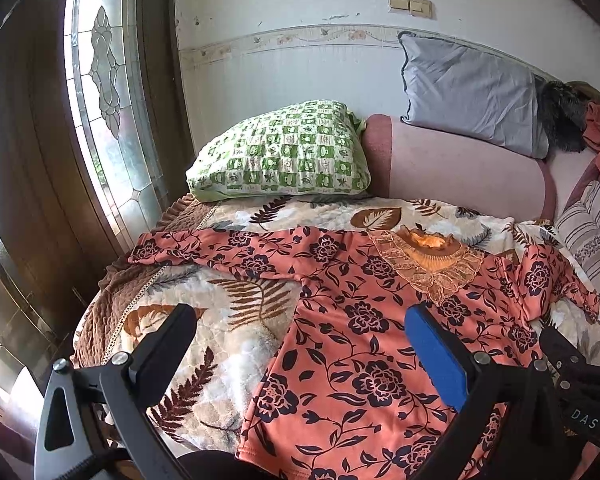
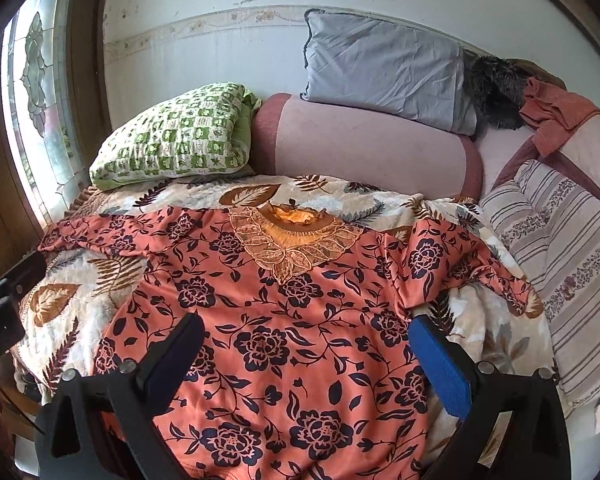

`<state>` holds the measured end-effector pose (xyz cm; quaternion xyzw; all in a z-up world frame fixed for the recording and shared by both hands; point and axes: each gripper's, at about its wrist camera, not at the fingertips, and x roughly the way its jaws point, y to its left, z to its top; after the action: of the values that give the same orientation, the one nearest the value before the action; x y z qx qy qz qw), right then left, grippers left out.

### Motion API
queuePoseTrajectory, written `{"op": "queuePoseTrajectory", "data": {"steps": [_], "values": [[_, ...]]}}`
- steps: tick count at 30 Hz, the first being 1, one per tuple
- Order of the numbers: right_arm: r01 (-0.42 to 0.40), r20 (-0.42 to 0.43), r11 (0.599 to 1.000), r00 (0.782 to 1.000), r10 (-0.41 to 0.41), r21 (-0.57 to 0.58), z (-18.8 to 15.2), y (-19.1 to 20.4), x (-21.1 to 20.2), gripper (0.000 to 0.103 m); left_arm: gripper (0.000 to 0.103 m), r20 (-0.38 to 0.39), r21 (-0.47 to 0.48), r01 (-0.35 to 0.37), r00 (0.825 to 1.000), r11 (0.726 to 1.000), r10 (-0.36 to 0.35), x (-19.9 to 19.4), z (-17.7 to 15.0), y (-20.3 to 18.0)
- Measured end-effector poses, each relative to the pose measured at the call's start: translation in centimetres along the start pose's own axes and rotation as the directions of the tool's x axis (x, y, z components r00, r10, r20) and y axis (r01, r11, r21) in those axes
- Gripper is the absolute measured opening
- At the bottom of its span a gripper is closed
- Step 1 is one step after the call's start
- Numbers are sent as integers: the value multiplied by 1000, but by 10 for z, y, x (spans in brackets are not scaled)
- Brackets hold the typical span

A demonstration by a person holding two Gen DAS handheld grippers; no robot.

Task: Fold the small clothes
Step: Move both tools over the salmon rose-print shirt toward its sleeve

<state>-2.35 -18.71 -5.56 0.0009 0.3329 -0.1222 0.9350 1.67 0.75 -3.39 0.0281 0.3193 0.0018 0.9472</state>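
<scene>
Blouse (image 2: 284, 320) spread flat, front up, sleeves out, on leaf-print blanket (image 1: 228, 332) | left gripper (image 1: 300, 344) fingers wide apart, empty, above blouse's left edge | right gripper (image 2: 304, 354) fingers wide apart, empty, above blouse's lower body | green pillow (image 1: 280, 152) behind

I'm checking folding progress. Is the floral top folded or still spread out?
Spread out. The floral top lies flat on the leaf-print blanket, lace collar up, both sleeves stretched sideways, no folds made.

Smooth cloth blouse (image 2: 268, 320) — fleecy, matt blanket (image 2: 480, 332).
</scene>
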Motion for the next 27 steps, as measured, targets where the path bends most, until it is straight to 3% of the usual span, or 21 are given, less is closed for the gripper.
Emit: {"op": "queuePoseTrajectory", "data": {"steps": [12, 24, 27], "values": [[18, -25, 1000, 1000, -18, -2, -2, -8, 18, 103, 103, -71, 42, 8, 997, 999, -5, 26, -10, -14], [15, -49, 999, 999, -13, 28, -3, -22, 36, 103, 103, -152, 14, 99, 984, 995, -96, 45, -18, -27], [8, -55, 998, 998, -5, 58, -5, -33, 42, 103, 103, -148, 7, 43, 988, 999, -42, 45, -16, -32]]}}
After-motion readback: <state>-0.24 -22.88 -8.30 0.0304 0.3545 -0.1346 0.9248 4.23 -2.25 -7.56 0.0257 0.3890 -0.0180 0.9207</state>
